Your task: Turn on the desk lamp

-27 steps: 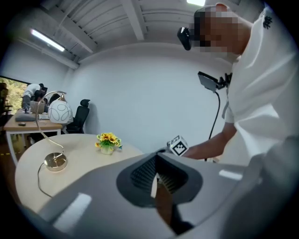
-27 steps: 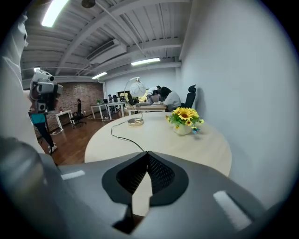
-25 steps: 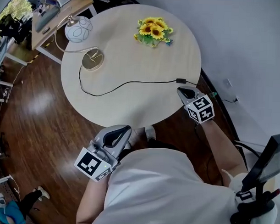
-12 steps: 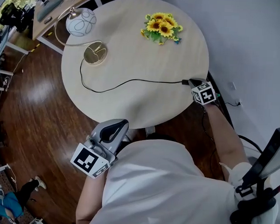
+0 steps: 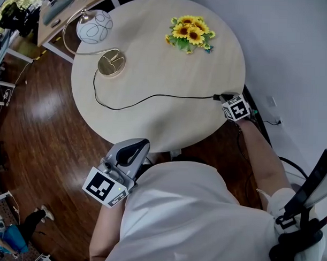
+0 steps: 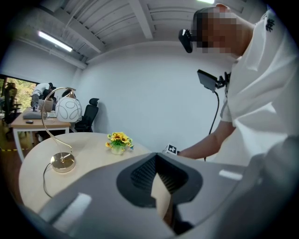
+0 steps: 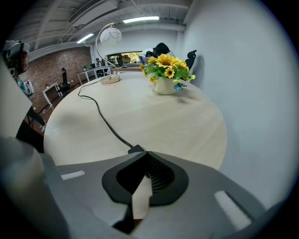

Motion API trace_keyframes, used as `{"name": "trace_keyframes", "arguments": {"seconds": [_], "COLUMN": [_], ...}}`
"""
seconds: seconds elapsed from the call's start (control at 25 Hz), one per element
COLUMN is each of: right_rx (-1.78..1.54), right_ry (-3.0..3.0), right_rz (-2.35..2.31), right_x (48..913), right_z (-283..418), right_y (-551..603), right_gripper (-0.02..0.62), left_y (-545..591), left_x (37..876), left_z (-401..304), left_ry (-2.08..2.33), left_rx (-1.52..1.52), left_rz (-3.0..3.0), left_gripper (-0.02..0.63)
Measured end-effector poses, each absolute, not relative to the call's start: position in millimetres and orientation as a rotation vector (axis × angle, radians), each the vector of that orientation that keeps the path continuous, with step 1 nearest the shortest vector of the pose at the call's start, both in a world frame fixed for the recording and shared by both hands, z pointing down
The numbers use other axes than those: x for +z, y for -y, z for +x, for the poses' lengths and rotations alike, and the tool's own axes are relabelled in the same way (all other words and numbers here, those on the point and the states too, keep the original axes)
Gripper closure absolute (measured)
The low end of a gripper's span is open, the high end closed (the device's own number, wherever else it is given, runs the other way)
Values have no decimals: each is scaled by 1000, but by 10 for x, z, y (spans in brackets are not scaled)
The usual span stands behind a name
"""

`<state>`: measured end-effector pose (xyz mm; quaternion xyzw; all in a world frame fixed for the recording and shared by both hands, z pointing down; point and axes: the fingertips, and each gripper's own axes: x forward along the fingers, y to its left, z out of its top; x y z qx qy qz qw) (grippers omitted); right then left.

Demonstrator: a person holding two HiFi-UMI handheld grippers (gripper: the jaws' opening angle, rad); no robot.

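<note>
The desk lamp has a white globe shade [image 5: 93,27] on a curved gold stem and a round gold base [image 5: 110,63] at the table's far left. Its black cord [image 5: 154,96] runs across the round table [image 5: 153,121] to a small inline switch [image 5: 216,97] at the right edge. My right gripper [image 5: 222,98] is shut, its tips right at that switch [image 7: 136,150]; I cannot tell whether they touch it. My left gripper [image 5: 143,145] is shut and empty, held low by my body, off the table. In the left gripper view the lamp base [image 6: 62,162] is far ahead.
A pot of yellow sunflowers [image 5: 190,33] stands at the table's far side. A cluttered desk [image 5: 61,6] lies beyond the lamp. A white wall with a socket [image 5: 271,100] is close on the right. Dark wood floor surrounds the table.
My right gripper has moved forward over the table edge to the cord's switch, most of it in the first half second. The left gripper has hardly moved.
</note>
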<state>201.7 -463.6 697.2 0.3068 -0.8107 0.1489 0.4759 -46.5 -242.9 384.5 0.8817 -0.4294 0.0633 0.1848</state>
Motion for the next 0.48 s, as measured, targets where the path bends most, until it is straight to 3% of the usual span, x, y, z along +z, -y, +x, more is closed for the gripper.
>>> {"name": "trace_keyframes", "arguments": {"seconds": [0.48], "right_rx": [417], "right_ry": [1940], "right_rz": [750], "right_x": [7031], "right_z": [2058], "right_y": [4641], "right_gripper": [593], "left_y": [2547], "left_x": [3908], "left_z": [-478], "left_ry": [1194], "left_rx": [184], "left_rz": [2481], "left_gripper": [586]}}
